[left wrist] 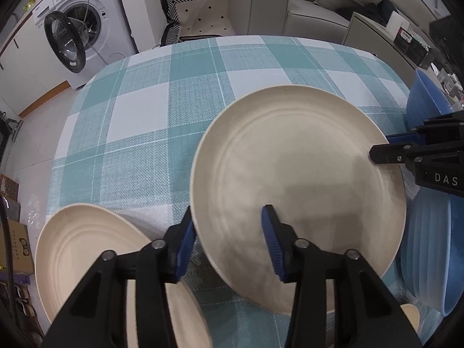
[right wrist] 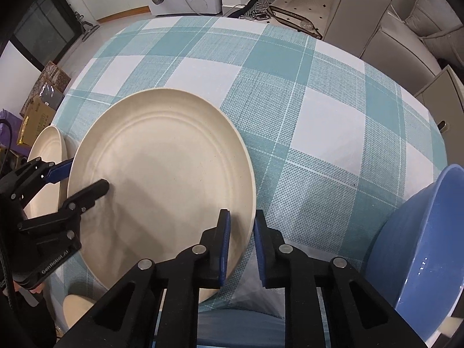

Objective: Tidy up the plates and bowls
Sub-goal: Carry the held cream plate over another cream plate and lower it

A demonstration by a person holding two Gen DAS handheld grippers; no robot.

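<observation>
A large cream plate [left wrist: 298, 179] [right wrist: 162, 174] is on the teal checked tablecloth [left wrist: 139, 121]. My right gripper [right wrist: 242, 232] is shut on its right rim, one pad on the plate's inner side and one outside; the left wrist view shows it at the plate's far right edge [left wrist: 385, 148]. My left gripper [left wrist: 227, 226] straddles the left rim with a wide gap between its pads, so it is open; in the right wrist view it is at the plate's left edge [right wrist: 84, 179]. A second cream plate [left wrist: 87, 249] [right wrist: 49, 150] lies to the left, partly under my left gripper.
Blue bowls [left wrist: 429, 255] [right wrist: 420, 255] stand at the table's right edge, one more behind [left wrist: 426, 107]. A small cream dish [right wrist: 76, 307] sits near the front edge. Beyond the table are a washing machine [left wrist: 81, 29] and a grey sofa [left wrist: 316, 5].
</observation>
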